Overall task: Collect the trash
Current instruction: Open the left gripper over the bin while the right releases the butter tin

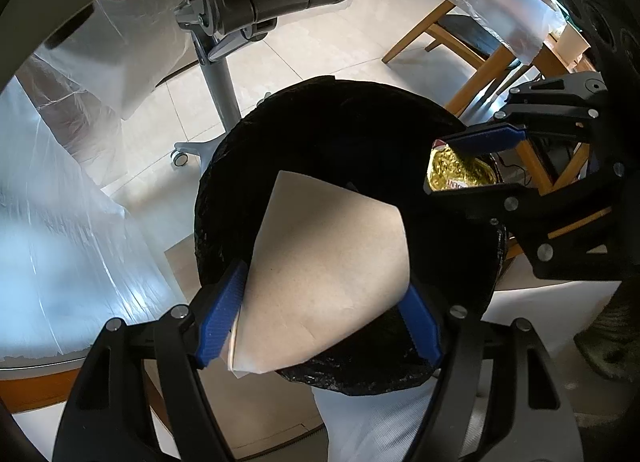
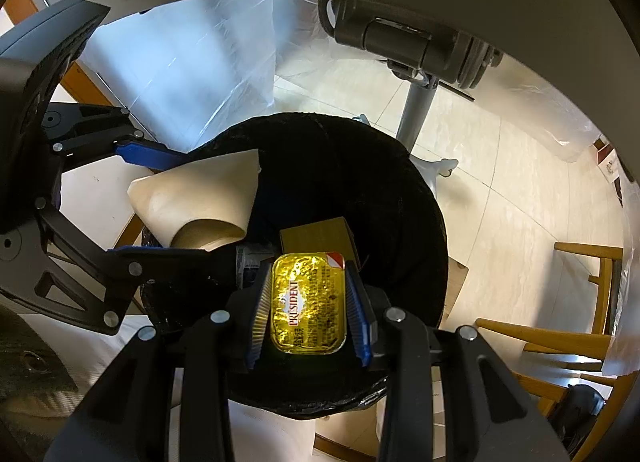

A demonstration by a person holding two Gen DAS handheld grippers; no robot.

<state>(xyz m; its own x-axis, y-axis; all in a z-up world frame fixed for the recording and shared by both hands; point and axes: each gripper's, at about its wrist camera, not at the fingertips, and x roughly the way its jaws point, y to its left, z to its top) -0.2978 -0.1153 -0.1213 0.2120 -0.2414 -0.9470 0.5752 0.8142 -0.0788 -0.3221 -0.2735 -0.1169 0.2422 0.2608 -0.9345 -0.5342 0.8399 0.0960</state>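
A bin lined with a black bag (image 1: 320,134) (image 2: 400,190) stands on the floor below both grippers. My left gripper (image 1: 320,318) is shut on a tan paper cone cup (image 1: 324,274), held over the bin's mouth; the right wrist view shows the same paper cone cup (image 2: 200,198) at the left. My right gripper (image 2: 308,306) is shut on a gold foil butter packet (image 2: 308,302) printed "PRESIDENT", also above the bin. In the left wrist view the butter packet (image 1: 456,172) shows at the right between the right gripper's (image 1: 460,166) pads. A gold box (image 2: 316,236) lies inside the bin.
A grey stand with a wheeled base (image 1: 216,74) (image 2: 416,102) rises behind the bin. Furniture draped in clear plastic sheet (image 1: 72,202) (image 2: 180,74) is on one side. Wooden chairs (image 1: 452,42) (image 2: 576,334) stand on the tiled floor (image 1: 320,50).
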